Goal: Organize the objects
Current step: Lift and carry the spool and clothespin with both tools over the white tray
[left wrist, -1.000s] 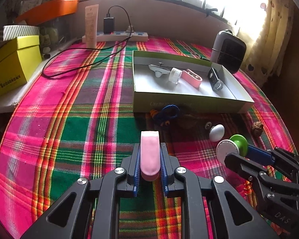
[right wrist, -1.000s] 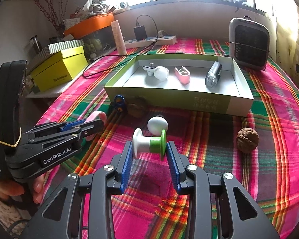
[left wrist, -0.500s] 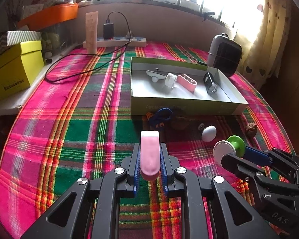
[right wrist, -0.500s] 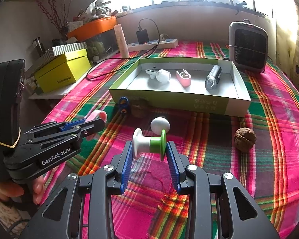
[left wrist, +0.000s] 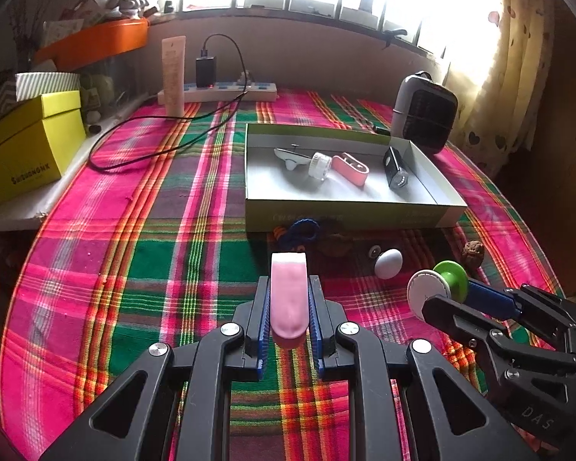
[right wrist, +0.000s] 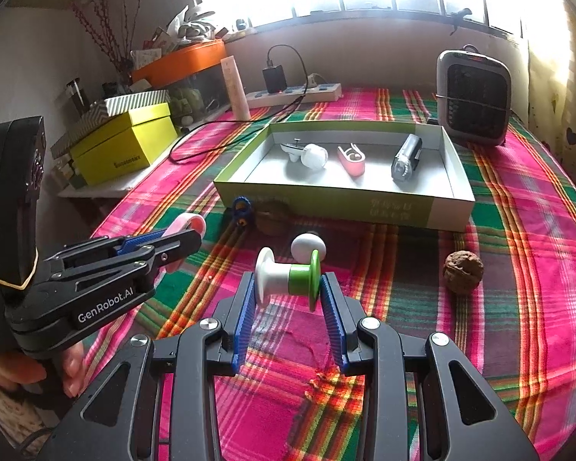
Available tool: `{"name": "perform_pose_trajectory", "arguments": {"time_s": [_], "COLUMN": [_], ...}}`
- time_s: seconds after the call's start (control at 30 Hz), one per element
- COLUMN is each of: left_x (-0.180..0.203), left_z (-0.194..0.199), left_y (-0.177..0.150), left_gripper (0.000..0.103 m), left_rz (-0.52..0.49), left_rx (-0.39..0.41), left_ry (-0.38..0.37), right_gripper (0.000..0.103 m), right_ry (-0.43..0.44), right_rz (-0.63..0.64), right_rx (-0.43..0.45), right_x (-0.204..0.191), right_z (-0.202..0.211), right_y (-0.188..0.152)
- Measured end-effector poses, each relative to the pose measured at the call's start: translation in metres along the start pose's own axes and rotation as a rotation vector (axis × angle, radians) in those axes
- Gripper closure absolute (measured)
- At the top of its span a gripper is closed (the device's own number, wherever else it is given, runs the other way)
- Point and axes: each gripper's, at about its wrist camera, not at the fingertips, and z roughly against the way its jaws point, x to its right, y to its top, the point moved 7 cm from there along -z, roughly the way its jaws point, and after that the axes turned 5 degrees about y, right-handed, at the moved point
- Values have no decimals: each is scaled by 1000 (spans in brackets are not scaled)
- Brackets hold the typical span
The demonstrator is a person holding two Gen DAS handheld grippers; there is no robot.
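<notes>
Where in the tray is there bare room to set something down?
The tray has bare floor along its near wall and in the near left corner. The back row is crowded: white cap, pink clip, black flashlight. A gap separates clip and flashlight.

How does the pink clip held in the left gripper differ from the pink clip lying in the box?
The held pink clip is paler; the pink clip in the box is a deeper pink. The held one is off the cloth, clamped in the left gripper; the boxed one lies free on the floor of the box. The held one points away from the left wrist camera, while the boxed one lies diagonally. Both are pink with rounded ends.
</notes>
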Motion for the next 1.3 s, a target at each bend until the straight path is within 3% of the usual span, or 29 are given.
{"name": "perform_pose_trajectory", "arguments": {"time_s": [0.5, 1.3], "left_x": [8, 1], "left_z": [4, -19], "left_y": [12, 60], "left_gripper": [87, 87], "left_rz": [-5, 5], "left_rx": [17, 26], "left_ry": [-50, -53], "right_gripper": [68, 68], "right_ry": [-2, -21], "right_rz": [-1, 12], "right_rx": [17, 25], "right_x": [5, 17], "right_z": [2, -19], "right_y": [11, 55]}}
